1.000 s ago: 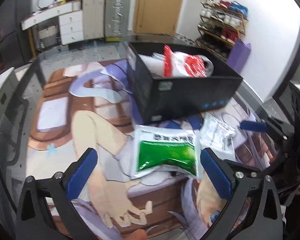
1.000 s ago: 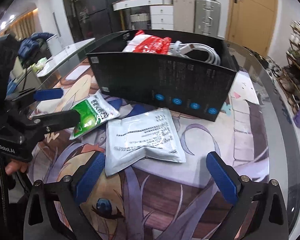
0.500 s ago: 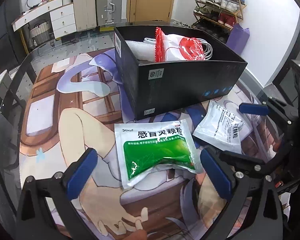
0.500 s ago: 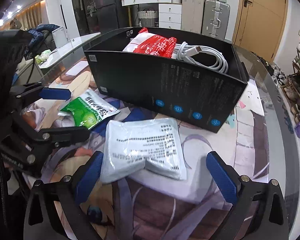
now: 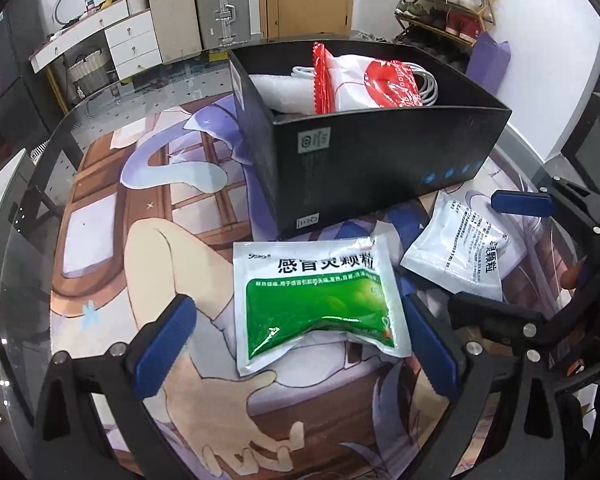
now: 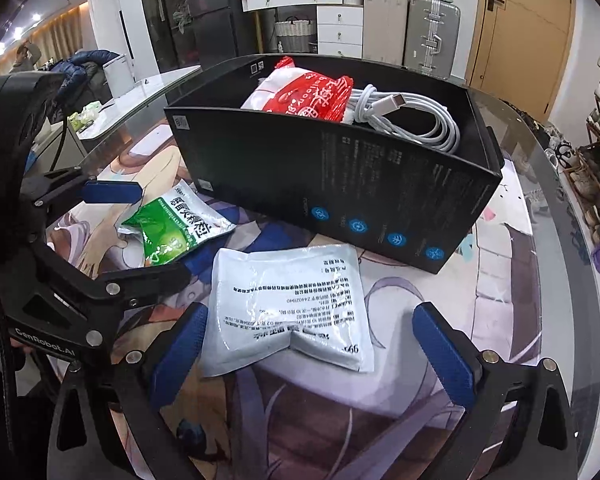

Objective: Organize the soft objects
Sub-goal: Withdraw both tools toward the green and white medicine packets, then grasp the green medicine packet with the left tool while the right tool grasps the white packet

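Note:
A green and white sachet [image 5: 320,304] lies flat on the printed mat in front of a black box [image 5: 380,160]. My left gripper [image 5: 300,348] is open, its blue pads on either side of the sachet's near end. A white sachet [image 6: 288,312] lies to its right, in front of the box [image 6: 340,184]. My right gripper [image 6: 312,352] is open with its pads straddling the white sachet's near edge. The box holds a red and white packet [image 6: 308,96], a coiled white cable [image 6: 412,120] and white foam [image 5: 280,92].
The round glass table [image 6: 560,240] carries an anime-print mat [image 5: 140,240]. The left gripper shows at the left of the right wrist view [image 6: 112,232]. Cabinets and suitcases [image 6: 412,36] stand behind, a shoe rack [image 5: 448,4] at the right.
Both grippers have moved forward and down towards their sachets. The green sachet now lies between the left pads and the white sachet between the right pads.

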The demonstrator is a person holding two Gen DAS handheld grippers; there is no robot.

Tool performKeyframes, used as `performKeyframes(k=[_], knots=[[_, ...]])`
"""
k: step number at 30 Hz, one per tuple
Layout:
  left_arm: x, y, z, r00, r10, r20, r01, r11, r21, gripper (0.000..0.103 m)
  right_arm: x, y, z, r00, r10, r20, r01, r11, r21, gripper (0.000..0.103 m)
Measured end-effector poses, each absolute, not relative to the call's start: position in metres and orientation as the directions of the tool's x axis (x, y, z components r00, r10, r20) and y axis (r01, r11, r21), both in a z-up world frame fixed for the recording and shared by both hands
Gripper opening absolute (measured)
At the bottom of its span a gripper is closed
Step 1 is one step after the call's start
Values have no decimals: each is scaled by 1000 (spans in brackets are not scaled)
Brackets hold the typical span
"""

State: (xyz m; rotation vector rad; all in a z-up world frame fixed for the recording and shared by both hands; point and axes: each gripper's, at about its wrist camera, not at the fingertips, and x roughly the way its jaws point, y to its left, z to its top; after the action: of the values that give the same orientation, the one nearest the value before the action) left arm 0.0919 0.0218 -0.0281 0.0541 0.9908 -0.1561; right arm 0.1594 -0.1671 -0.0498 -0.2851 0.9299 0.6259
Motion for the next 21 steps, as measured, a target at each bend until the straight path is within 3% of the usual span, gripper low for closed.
performKeyframes(k=[3, 5, 8, 21], knots=[[89, 25, -26, 560, -105, -822, 149, 988, -25, 90, 159, -166, -50, 445, 372, -815, -610, 792, 28, 102], [86, 29, -24, 584, -102, -805, 140, 990, -23, 76, 158, -166, -50, 445, 376, -813, -613, 790, 30, 102], [83, 33, -22, 601, -106, -792, 140, 990, -27, 67, 155, -169, -49, 440, 384, -812, -613, 789, 41, 102], [77, 32, -20, 623, -105, -775, 140, 990, -21, 54, 157, -165, -49, 449, 368, -815, -591, 806, 38, 102]])
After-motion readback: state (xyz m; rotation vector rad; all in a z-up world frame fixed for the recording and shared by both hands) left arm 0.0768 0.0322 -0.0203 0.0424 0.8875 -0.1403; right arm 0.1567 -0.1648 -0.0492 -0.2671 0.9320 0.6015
